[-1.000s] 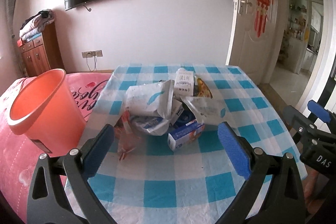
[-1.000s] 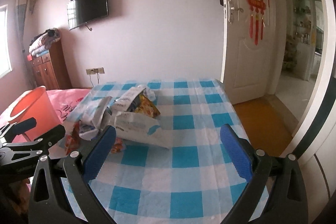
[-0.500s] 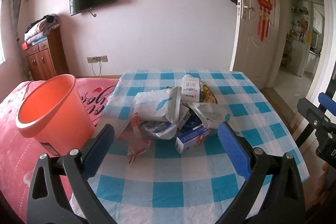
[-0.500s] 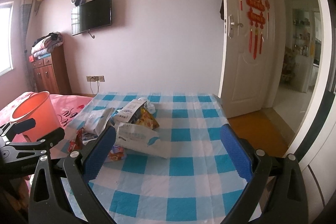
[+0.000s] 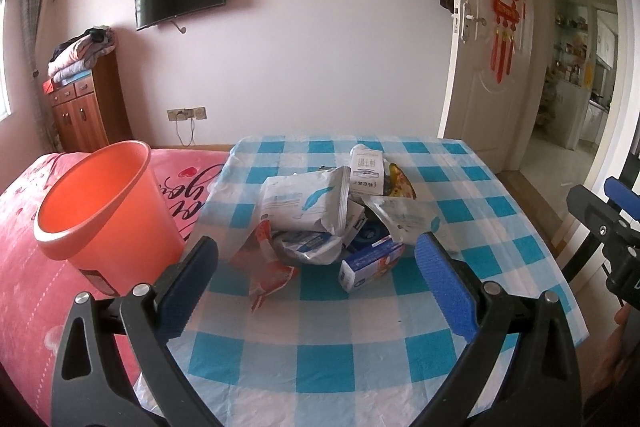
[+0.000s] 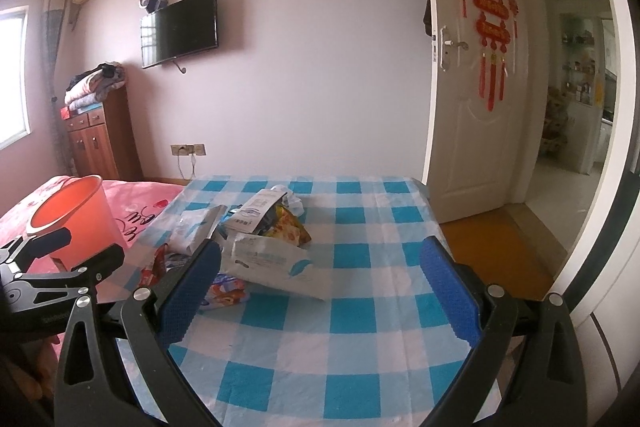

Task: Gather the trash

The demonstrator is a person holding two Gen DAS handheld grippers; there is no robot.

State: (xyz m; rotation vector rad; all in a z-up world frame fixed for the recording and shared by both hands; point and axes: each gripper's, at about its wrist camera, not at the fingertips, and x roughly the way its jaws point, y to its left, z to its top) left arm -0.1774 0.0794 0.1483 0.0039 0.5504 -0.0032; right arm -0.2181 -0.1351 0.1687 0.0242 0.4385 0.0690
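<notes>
Left gripper (image 5: pixel 316 267) spread wide and empty, short of the trash pile (image 5: pixel 336 219) on the checked table (image 5: pixel 320 355); right gripper (image 6: pixel 320 275) likewise wide, holding nothing, on the pile's other side. Wrappers, a white pouch (image 6: pixel 276 261) and a small blue carton (image 5: pixel 370 263) all sit heaped mid-table — none lifted. Orange bucket (image 5: pixel 100 211) stands just left of the pile on the pink bedspread (image 5: pixel 24 291) and looks empty inside, so collection seems not yet begun — everything left to do.
</notes>
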